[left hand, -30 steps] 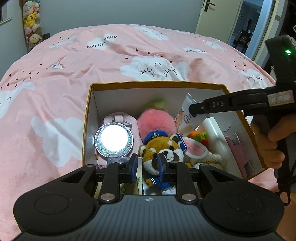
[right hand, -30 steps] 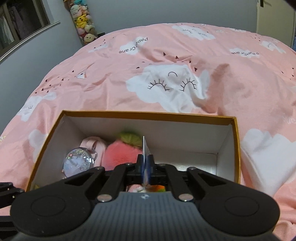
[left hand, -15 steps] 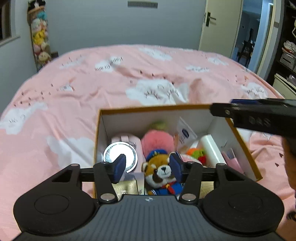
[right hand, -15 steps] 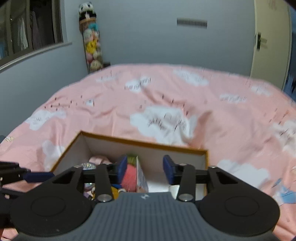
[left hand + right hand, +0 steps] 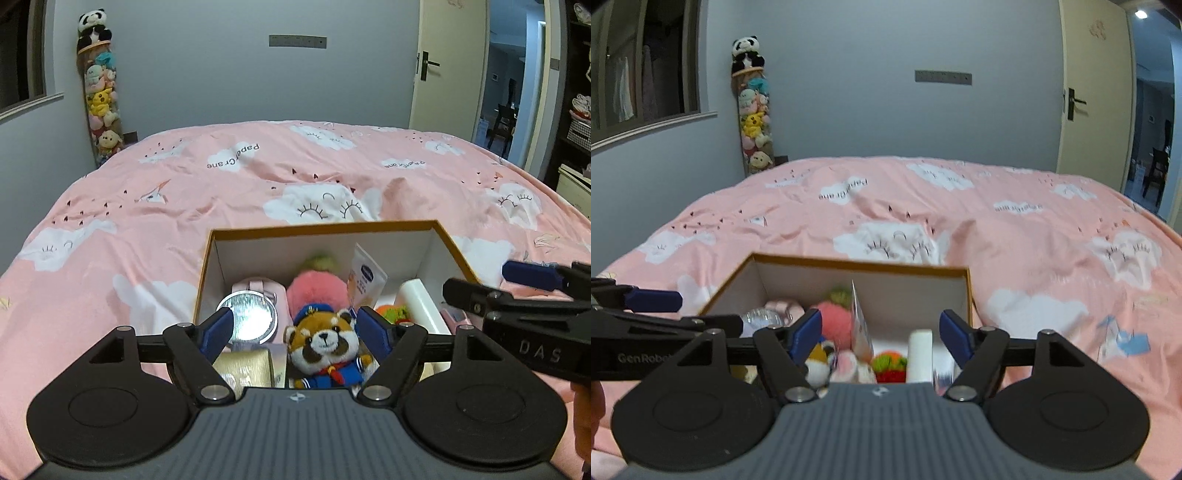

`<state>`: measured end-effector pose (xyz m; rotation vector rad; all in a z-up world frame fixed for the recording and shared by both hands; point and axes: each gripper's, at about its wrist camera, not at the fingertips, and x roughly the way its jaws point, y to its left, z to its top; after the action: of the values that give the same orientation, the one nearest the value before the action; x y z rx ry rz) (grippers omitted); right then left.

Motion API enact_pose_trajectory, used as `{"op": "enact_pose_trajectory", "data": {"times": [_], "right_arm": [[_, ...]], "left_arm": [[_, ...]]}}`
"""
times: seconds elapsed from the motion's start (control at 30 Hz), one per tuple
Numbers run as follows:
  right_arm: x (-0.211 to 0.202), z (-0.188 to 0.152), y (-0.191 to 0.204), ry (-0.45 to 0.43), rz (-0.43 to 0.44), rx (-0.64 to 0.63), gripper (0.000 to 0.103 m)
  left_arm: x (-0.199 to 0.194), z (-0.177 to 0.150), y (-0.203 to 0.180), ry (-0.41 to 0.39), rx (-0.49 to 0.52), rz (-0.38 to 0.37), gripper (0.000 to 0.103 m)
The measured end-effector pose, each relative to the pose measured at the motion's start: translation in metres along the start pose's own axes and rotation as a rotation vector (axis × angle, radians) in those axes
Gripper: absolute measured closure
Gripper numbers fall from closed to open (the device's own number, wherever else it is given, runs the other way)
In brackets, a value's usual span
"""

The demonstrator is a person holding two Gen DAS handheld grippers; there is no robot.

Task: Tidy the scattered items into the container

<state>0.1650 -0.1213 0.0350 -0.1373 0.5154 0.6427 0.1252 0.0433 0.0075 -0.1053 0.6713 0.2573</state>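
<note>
On the pink cloud-print bed point(image 5: 155, 229), lower centre of both views: one open box point(image 5: 325, 226), orange-rimmed, white inside. Contents: red-panda plush point(image 5: 325, 343) in sailor dress at the near wall; round mirror point(image 5: 248, 319) to its left; pink pompom point(image 5: 317, 291) behind; sachet point(image 5: 365, 278) upright; white tube point(image 5: 421, 304) at right. Left gripper point(image 5: 295, 330): fingers wide and opening, nothing between them. Right gripper point(image 5: 881, 332): fingers wide and opening, empty, above the box's near edge.
</note>
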Motion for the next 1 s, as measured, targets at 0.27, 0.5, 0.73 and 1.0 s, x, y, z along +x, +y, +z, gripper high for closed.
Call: {"op": "enact_pose_trajectory", "data": {"times": [0.27, 0.5, 0.73, 1.0], "right_arm": [[0.009, -0.032, 0.002, 0.03, -0.002, 0.013, 0.023], [0.015, -0.046, 0.003, 0.036, 0.006, 0.022, 0.02], [0.022, -0.056, 0.004, 0.044, 0.009, 0.016, 0.019], [0.03, -0.063, 0.001, 0.049, 0.013, 0.033, 0.015]], "left_arm": [[0.012, -0.025, 0.001, 0.03, -0.024, 0.023, 0.015], [0.021, -0.035, -0.002, 0.043, -0.022, 0.056, 0.015], [0.029, -0.044, -0.004, 0.035, -0.016, 0.09, 0.014], [0.034, -0.049, -0.01, 0.016, 0.0, 0.143, 0.013]]}}
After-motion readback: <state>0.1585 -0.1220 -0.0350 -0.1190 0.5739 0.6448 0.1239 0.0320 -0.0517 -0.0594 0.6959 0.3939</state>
